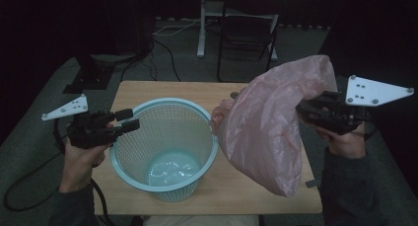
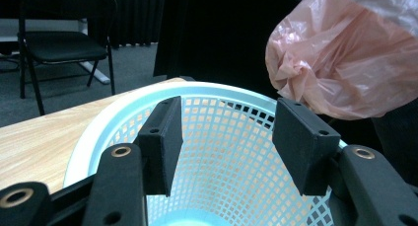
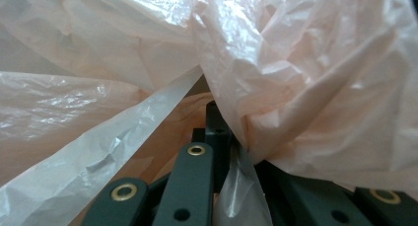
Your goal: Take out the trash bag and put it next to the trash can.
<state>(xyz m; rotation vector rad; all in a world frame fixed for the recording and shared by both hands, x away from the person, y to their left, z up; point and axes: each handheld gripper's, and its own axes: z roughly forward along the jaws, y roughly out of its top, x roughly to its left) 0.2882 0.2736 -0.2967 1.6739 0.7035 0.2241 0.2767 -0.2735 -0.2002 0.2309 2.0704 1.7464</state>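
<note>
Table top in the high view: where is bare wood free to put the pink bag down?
The table has bare wood along its far edge behind the light blue mesh basket, and at the near edge between the basket and the pink plastic bag. The middle and right are crowded: the basket stands there and the bag hangs from the right gripper.

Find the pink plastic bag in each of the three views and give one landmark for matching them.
High view: the pink plastic bag hangs right of centre, pinched by the right gripper.
Left gripper view: top right, beyond the basket's rim.
Right gripper view: it drapes over the jaws, across the picture.
Shared landmark: the blue basket, in the high and left gripper views.
</note>
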